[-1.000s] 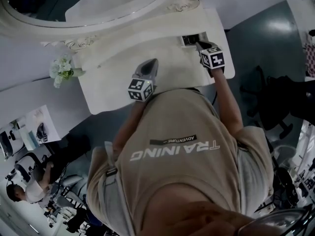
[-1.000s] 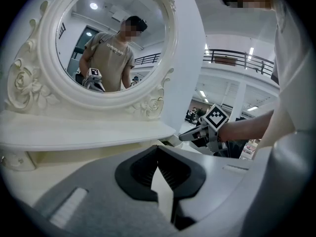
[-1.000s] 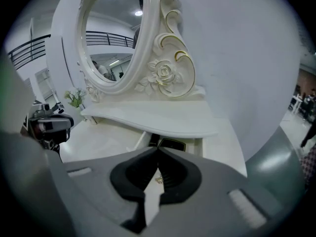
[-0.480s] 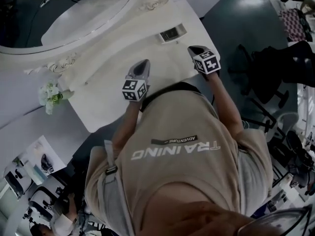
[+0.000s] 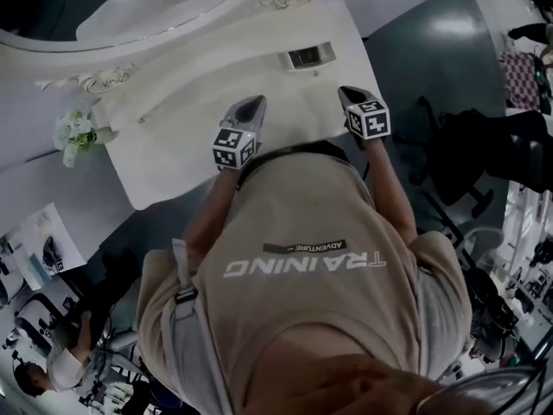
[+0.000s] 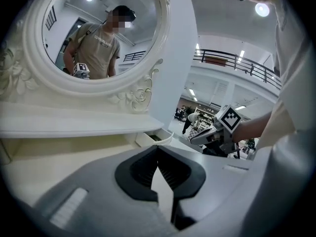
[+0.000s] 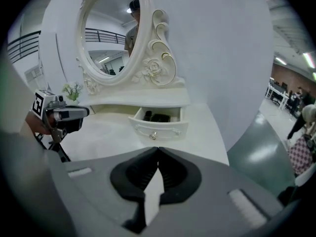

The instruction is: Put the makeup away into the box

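White drawer (image 7: 159, 128) (makeup (image 7: 159, 117) inside) sits beyond the right hand-held gripper (image 7: 158, 148).

Smooth, faintly glossy table (image 5: 173, 145) and drawer (image 7: 159, 126)

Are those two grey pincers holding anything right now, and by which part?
Nothing. The grey left gripper and grey right gripper both have their jaws shut together, with nothing between them.

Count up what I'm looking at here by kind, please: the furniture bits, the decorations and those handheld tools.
dressing table: 1
oval mirror: 1
open drawer: 1
flower bunch: 1
grippers: 2 (left gripper, right gripper, both shut and empty)
Total: 6
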The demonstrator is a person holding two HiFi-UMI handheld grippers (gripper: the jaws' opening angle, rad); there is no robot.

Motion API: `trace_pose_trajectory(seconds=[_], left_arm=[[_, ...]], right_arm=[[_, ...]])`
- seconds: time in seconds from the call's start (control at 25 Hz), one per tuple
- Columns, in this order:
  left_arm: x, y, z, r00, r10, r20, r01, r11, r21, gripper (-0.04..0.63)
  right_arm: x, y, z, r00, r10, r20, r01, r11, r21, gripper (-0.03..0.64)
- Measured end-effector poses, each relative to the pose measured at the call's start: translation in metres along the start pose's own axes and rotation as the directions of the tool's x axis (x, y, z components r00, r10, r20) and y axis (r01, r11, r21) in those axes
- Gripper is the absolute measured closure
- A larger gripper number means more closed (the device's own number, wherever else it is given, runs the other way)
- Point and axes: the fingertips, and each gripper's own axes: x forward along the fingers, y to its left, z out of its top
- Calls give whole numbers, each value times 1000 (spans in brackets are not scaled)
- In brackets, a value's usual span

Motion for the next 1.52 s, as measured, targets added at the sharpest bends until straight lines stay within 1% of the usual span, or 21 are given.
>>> trace_pose_trajectory(seconds=[0.12,0.32,0.48,0.6,0.68,0.76,0.88,1.0,1.16,1.36,1.52], left_arm=[[7,0,-2,998,55,-8,-55,998,-6,597],[32,-15,-6,993,118,-28,-119,993,-14,597],[61,-27,-13,988,146,-52,-146,989,-5,597],[87,-33,-21,984,164,-76,-164,986,8,597],[100,-34,-27,979,177,-103,-176,984,18,597],[108,-35,-32,973,185,-137,-182,983,30,597],[123,-32,-37,965,193,-175,-188,981,46,597],[136,-30,-41,958,202,-205,-197,979,46,597],[152,-29,-46,949,193,-250,-184,981,59,597],[167,-21,-44,945,181,-274,-185,983,9,597],[175,-9,-44,940,183,-288,-192,981,-5,597]], right_arm=[[7,-11,4,999,34,-6,-35,998,-58,612],[18,-34,5,993,116,10,-114,988,-102,612],[32,-42,7,969,237,70,-223,962,-159,612],[43,-52,4,955,278,107,-248,941,-231,612],[45,-55,5,939,314,142,-270,927,-262,612],[44,-57,4,927,339,159,-291,919,-265,612],[49,-68,3,921,349,172,-299,918,-261,612],[55,-74,11,913,363,185,-306,911,-277,612],[66,-77,20,901,378,213,-317,908,-274,612],[79,-74,29,886,421,192,-368,893,-258,612],[84,-75,33,880,441,177,-387,881,-270,612]])
